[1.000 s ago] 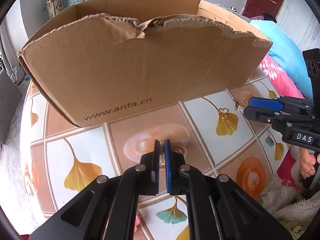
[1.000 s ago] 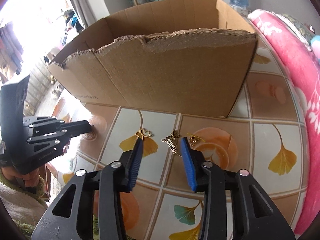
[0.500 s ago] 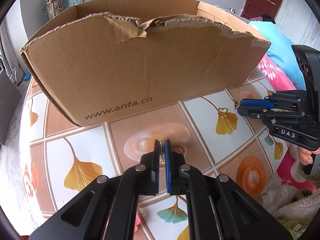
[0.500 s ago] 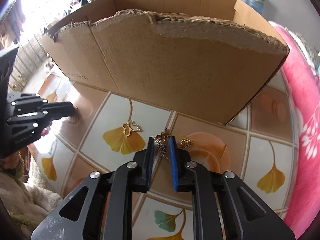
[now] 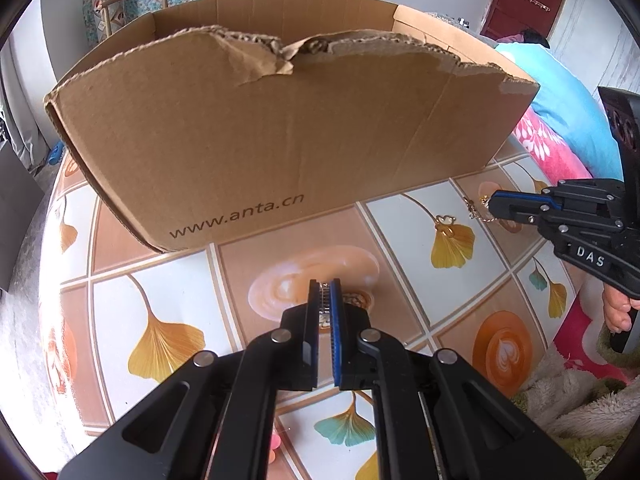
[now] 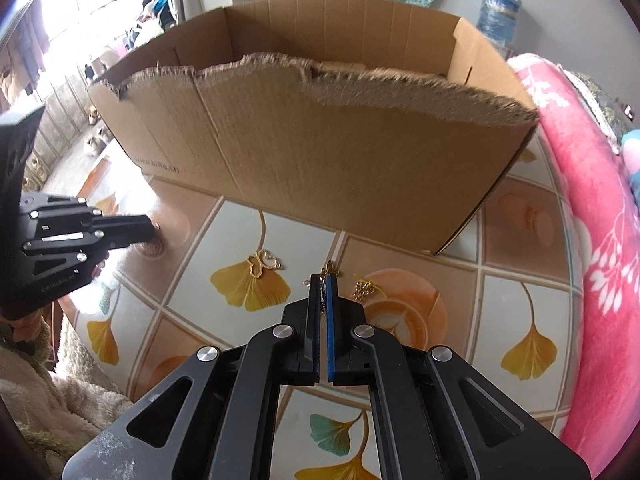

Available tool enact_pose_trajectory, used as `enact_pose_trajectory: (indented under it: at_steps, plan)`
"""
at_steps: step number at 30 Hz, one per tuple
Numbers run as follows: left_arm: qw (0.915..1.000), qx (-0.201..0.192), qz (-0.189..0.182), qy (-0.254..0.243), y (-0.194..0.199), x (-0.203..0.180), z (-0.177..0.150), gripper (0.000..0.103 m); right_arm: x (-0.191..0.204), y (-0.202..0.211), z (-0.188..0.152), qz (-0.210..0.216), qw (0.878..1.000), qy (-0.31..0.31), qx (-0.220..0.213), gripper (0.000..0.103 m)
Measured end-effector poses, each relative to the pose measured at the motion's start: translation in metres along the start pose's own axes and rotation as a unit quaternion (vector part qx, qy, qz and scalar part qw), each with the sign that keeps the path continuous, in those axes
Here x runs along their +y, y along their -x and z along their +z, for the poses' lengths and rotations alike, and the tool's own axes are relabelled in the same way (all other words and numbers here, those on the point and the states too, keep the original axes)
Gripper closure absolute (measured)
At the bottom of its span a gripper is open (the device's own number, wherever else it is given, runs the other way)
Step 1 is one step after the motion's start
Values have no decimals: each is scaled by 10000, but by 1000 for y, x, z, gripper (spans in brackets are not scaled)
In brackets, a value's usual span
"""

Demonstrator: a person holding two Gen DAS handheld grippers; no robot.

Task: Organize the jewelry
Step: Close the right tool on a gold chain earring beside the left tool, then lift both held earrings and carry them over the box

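My right gripper (image 6: pixel 323 280) had just finished closing, and its blue-padded black jaws stood pinched on a small gold leaf-shaped pendant (image 6: pixel 322 294), whose butterfly-like top (image 6: pixel 330 267) poked out past the fingertips at twelve o'clock. My left gripper (image 5: pixel 325 286) was clamped as well, its pads nearly together on a small silvery ribbed piece (image 5: pixel 325 306) that I could not identify more closely; just at three o'clock of those tips lay a small gold woven ring-like piece (image 5: pixel 357 299) on the table. From the right wrist view, a gold double-heart charm (image 6: pixel 264 263) lay at ten o'clock of my right tips on a yellow ginkgo leaf print, and a short gold chain cluster (image 6: pixel 365 287) lay just at three o'clock of them. All of this sat on a glossy table cover printed with tiles, ginkgo leaves and coffee cups (image 5: pixel 400 224). At twelve o'clock, beyond both grippers, stood a large brown cardboard box with a torn top edge and printed web address (image 5: pixel 280 140), its near wall resting on the cover. A pink flowered blanket (image 6: pixel 592 240) ran along three o'clock in the right view, and a fluffy cream fabric (image 6: pixel 48 396) sat at eight o'clock. A person's fingers (image 5: pixel 618 312) showed under the right gripper's handle in the left view.
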State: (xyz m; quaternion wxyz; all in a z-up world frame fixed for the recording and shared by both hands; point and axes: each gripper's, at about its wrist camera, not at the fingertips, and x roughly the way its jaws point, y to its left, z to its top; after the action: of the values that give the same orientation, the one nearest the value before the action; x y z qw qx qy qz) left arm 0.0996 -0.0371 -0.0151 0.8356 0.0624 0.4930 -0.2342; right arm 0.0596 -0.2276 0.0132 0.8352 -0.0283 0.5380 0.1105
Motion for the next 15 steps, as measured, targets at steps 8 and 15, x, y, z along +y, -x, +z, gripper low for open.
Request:
enact_pose_trajectory:
  at_steps: [8,15]
  plan:
    - [9998,-205,-15,-12,14,-1,3,99,-22,23,-1,279,9989,-315,-214,102]
    - [9992,-402,-25,-44,33,-5,6,99,-26,40,-1,415,9976,-358,-415,102]
